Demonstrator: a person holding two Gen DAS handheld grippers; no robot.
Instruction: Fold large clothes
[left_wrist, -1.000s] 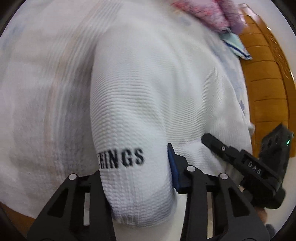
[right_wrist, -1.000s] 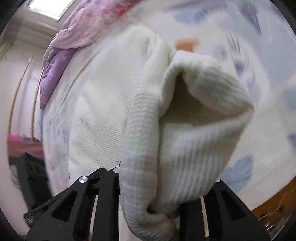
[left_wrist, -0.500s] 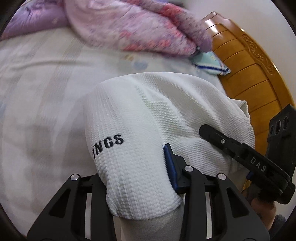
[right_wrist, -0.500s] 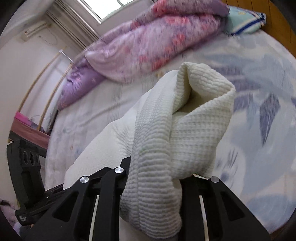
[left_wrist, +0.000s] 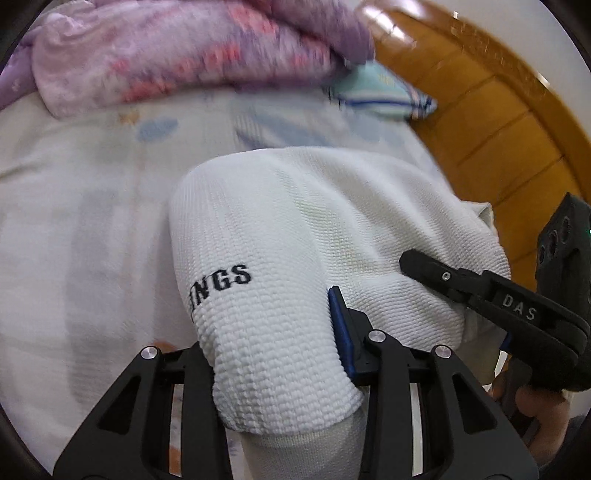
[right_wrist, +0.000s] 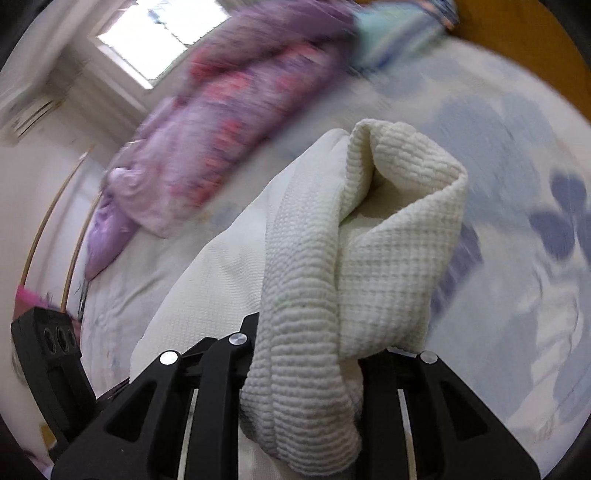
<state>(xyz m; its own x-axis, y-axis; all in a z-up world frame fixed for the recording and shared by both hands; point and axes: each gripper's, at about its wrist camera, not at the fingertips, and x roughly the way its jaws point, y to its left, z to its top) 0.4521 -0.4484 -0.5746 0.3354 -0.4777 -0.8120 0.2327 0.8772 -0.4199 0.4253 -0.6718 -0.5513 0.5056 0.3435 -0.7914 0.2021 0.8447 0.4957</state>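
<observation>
While both tools carry a bunched edge of the same white garment (left_wrist: 295, 258) above the bed (left_wrist: 74, 221), the left gripper (left_wrist: 273, 354) pinches a thick roll of cloth at the lower centre of its frame, the blue pad pressed into the right side of the roll. The right gripper (right_wrist: 306, 369), at the bottom centre of its own view, is likewise clamped on a doubled wad of the garment (right_wrist: 369, 258), which rises from its jaws and curls open at the top like a cuff. In the left view the right tool enters from the lower right edge, a hand (left_wrist: 532, 410) behind it, its fingers lying against the same cloth. The two holds sit near each other, which suggests the person is lifting one edge at two points so the fabric can be carried over as a single fold rather than dragged.

The garment is a waffle-knit white piece with dark lettering ending in "NGS" on the roll in the left frame; it hangs slack between the holds and trails down toward the sheet. Beyond it, at the top of both frames, lie a pink and purple quilt (left_wrist: 184, 48) and a pale striped pillow (left_wrist: 380, 92); an orange wooden headboard (left_wrist: 498, 129) curves down the upper right of the left frame. The background is blurred.
</observation>
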